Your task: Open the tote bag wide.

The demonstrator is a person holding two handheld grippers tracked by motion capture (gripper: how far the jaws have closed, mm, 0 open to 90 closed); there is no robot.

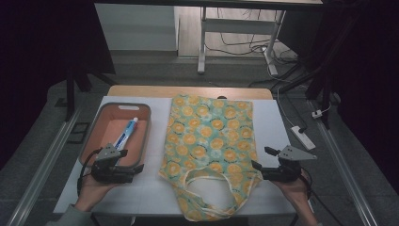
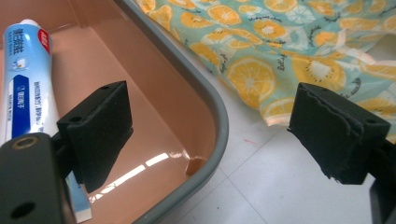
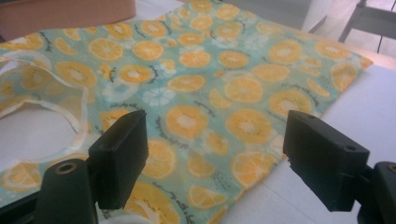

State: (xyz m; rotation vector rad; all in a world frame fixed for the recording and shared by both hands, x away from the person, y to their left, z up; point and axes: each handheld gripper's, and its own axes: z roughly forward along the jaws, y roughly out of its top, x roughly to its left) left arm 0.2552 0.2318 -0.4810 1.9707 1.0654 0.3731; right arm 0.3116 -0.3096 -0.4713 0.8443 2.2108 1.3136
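Your left gripper [image 1: 135,168]: jaws wide, empty; left of bag [image 1: 207,136], over tray [image 1: 96,125] corner
Your right gripper [image 1: 262,160]: jaws wide, empty; at bag's right edge

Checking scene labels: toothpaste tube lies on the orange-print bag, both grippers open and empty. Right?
Not quite. The toothpaste tube lies inside the pink tray, left of the orange-print bag, as the high view shows. The left gripper and the right gripper are open and empty.

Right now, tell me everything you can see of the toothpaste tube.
The toothpaste tube is blue and white with a white cap and printed lettering, plastic by the look of it. It lies flat in the pink tray, cap toward the far end and crimped end toward the near rim. Nothing grips it; the left gripper is open above the tray's near rim.
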